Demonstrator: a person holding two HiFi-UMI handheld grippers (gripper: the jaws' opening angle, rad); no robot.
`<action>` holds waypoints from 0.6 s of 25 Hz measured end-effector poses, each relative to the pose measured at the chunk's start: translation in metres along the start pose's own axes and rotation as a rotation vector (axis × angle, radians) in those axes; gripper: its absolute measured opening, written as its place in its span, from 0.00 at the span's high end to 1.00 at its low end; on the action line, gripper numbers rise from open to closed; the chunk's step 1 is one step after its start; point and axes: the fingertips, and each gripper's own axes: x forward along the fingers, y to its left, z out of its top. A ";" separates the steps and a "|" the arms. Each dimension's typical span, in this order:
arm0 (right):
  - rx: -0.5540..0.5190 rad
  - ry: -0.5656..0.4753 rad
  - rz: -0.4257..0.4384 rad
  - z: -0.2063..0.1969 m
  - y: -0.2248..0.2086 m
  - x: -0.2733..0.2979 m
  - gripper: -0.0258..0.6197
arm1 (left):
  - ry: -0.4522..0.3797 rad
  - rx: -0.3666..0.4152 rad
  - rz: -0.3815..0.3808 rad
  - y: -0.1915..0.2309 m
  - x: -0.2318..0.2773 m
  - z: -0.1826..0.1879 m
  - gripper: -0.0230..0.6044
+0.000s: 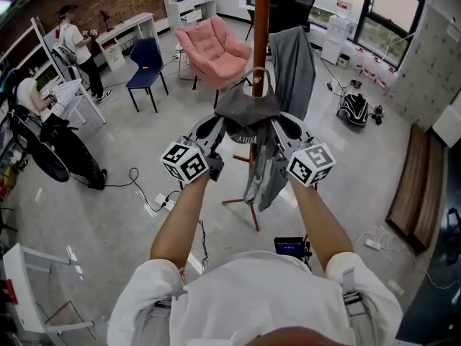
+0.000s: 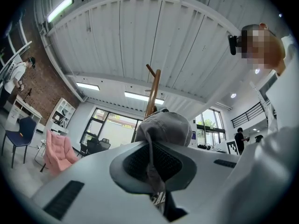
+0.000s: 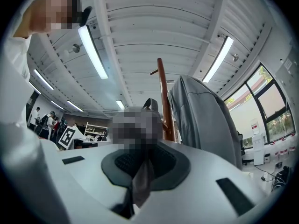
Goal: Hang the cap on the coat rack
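Between the jaws of our left gripper [image 2: 152,169] a thin fold of grey cloth is pinched, the jaws nearly closed on it. The right gripper [image 3: 141,174] nips a like fold in the same way. Both folds belong to the cap [image 1: 247,107], which hangs spread between the two grippers at the upper centre of the head view. It sits close in front of the brown pole of the coat rack [image 1: 261,20], and a grey jacket [image 1: 295,60] is draped just to its right. We judge the cap light and soft: it sags and will not hold its own shape. Gripping opposite edges, as now, should hold the opening spread; a looser pinch could let the cloth slip.
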 end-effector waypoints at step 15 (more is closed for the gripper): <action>0.045 0.080 -0.050 -0.040 -0.029 0.010 0.90 | 0.076 -0.057 0.034 0.025 0.015 -0.039 0.93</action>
